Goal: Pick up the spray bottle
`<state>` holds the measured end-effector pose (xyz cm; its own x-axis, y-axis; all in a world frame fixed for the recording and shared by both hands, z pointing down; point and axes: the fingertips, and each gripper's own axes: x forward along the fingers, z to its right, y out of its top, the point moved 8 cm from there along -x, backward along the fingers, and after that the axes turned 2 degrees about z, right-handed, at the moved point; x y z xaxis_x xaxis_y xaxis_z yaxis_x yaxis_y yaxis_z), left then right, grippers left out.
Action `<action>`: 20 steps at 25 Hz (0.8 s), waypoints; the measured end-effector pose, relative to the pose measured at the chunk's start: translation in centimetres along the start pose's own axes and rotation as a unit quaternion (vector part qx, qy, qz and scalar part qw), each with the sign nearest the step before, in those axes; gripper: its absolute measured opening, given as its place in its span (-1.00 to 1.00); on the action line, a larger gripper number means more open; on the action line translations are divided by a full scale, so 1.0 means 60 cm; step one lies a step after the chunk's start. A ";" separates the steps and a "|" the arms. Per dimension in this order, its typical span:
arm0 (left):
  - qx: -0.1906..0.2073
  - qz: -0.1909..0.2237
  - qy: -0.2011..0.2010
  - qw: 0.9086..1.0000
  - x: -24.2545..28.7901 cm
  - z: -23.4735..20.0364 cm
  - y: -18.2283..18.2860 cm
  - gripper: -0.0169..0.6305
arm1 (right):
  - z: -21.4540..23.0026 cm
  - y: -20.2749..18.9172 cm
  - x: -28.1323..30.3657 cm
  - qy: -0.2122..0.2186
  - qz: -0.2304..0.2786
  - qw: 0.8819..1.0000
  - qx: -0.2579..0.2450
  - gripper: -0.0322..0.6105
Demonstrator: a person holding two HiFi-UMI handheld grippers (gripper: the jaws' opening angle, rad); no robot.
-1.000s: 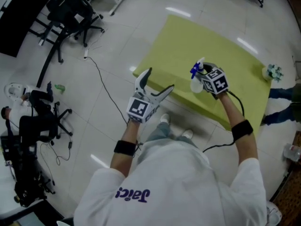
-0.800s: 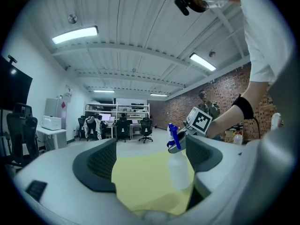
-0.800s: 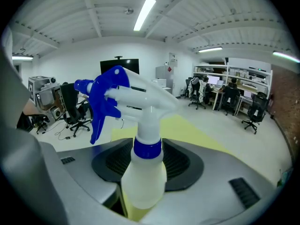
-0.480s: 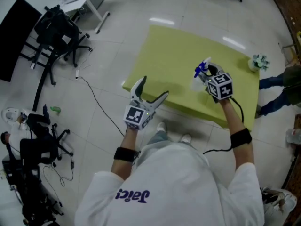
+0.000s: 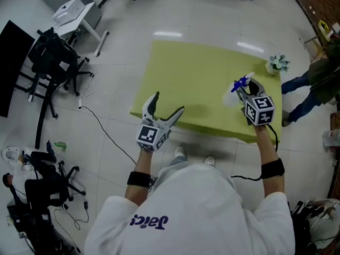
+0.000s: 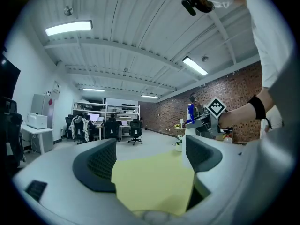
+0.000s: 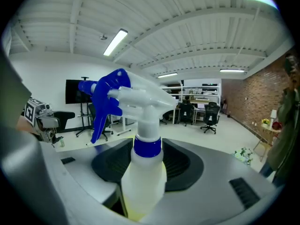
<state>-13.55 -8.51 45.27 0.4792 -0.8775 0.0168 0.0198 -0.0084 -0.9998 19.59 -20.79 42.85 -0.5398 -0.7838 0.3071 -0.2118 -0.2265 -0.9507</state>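
A white spray bottle [image 7: 143,172] with a blue trigger and collar stands upright between the dark pads of my right gripper [image 7: 145,165], which is shut on its body. In the head view the spray bottle [image 5: 237,91] hangs above the right part of the yellow-green table [image 5: 196,84], lifted off it, in my right gripper [image 5: 245,92]. My left gripper [image 5: 166,105] is open and empty at the table's near left edge. In the left gripper view my left gripper [image 6: 147,161] points level over the table [image 6: 150,184], with the spray bottle [image 6: 191,114] seen far right.
A small potted plant [image 5: 278,64] stands at the table's far right corner. A person's legs [image 5: 305,86] are beside the table on the right. Office chairs [image 5: 50,57], a cable [image 5: 101,126] and gear lie on the floor at left.
My right gripper has risen and swung right with the spray bottle held in it. The left gripper drifted a little along the table's near edge. The head camera shifted too.
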 end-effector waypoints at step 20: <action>-0.001 -0.002 0.002 1.000 0.044 0.033 0.012 0.51 | 0.023 -0.072 -0.189 -0.185 0.090 0.975 0.082 -0.27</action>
<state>-10.55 -9.86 44.63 0.4751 -0.8797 0.0199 0.0192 -0.0122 -0.9997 27.75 -11.72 43.41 -0.2183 -0.9676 0.1268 0.0095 -0.1320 -0.9912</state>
